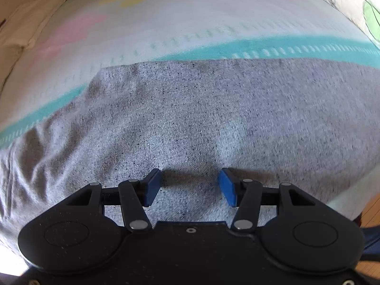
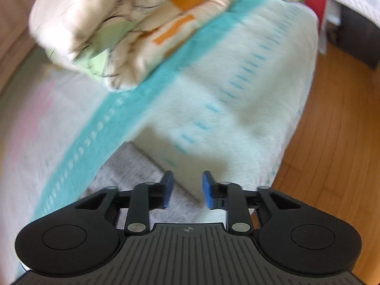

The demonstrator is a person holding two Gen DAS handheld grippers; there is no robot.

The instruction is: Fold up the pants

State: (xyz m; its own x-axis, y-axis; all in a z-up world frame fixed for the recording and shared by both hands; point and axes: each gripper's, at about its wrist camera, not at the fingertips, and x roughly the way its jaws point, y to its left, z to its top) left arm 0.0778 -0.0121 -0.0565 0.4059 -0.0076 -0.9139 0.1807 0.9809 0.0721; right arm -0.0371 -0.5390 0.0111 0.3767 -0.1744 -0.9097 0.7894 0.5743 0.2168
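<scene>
Striped blanket [image 2: 237, 109] bears grey pants [image 1: 201, 118] and folded quilt [image 2: 123, 23] — both claws gape, left claw [image 1: 190, 186], right claw [image 2: 187, 188].

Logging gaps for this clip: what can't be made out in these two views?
- Pants, left wrist: cut off at left and right edges, near part hidden behind the left gripper; fold state unclear.
- Pants, right wrist: only a blurred corner shows before the right gripper.
- Whether either open gripper touches the fabric: cannot tell.
- Quilt, right wrist: motion-blurred, top cut off.
</scene>
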